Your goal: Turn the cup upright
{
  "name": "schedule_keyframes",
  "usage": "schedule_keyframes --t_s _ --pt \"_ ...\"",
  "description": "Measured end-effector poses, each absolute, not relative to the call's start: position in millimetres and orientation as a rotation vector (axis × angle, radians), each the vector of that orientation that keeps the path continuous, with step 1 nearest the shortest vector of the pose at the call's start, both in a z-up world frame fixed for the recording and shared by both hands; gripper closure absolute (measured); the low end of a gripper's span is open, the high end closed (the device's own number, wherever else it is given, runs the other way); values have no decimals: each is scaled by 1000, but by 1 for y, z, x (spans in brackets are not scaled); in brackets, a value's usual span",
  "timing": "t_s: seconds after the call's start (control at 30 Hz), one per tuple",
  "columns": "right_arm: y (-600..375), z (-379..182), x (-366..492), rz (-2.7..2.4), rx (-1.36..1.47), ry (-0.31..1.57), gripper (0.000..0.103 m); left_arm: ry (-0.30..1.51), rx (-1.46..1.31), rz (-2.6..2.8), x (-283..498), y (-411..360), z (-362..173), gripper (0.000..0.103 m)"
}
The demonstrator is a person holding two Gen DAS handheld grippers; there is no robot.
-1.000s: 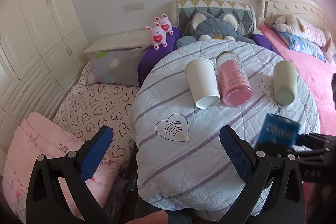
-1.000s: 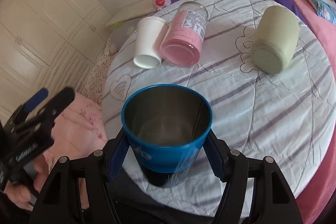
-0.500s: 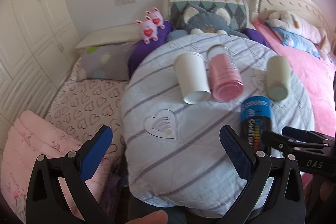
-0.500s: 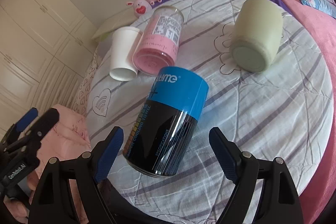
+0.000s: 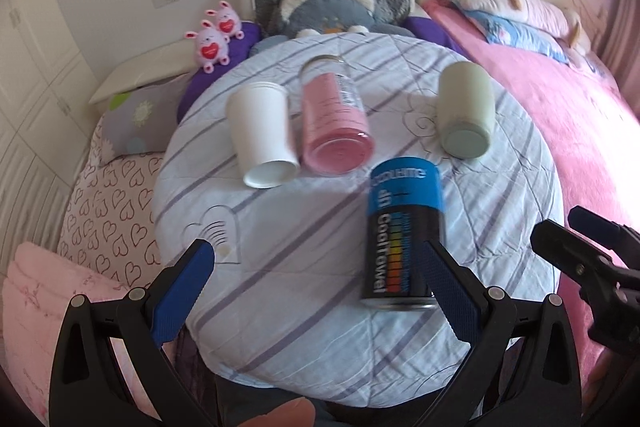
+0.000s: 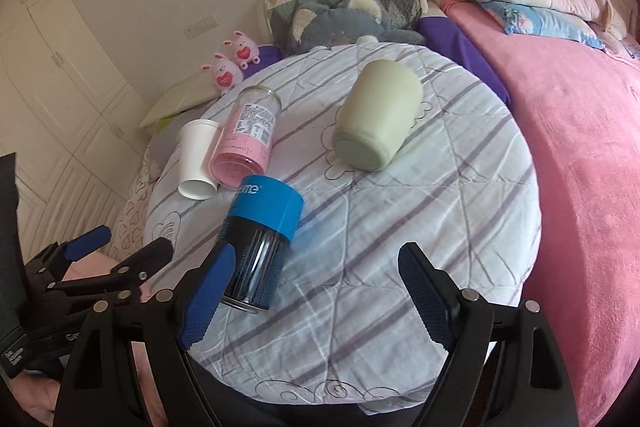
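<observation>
Round quilted surface [image 6: 460,195] carries the blue-and-black metal cup [image 6: 260,243] lying on its side near the front edge, both claws [image 6: 308,291] [image 5: 320,287] spread and empty; it looks rigid, slippery and light, so I would grip mid-body.

1. My left tool's [image 5: 316,291] right finger [image 5: 452,291] covers the lower right edge of the blue-and-black cup [image 5: 404,235].
2. The cup's lettering smears with blur in the left wrist view.
3. My right tool's [image 6: 312,287] left finger [image 6: 208,291] hides the cup's [image 6: 260,235] lower left side.
4. The frame edge crops both tool bodies.
</observation>
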State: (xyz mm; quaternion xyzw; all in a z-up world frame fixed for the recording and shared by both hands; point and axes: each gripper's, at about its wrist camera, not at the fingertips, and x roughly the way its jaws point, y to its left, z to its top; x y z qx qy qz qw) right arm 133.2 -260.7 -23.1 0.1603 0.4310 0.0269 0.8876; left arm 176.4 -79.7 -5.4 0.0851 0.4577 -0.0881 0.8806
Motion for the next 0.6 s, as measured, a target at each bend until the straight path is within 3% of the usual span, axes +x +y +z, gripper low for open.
schedule_keyframes --t_s 0.6 --pt "-304 -41 138 -18 369 890 18 1148 171 -252 227 -128 -56 0"
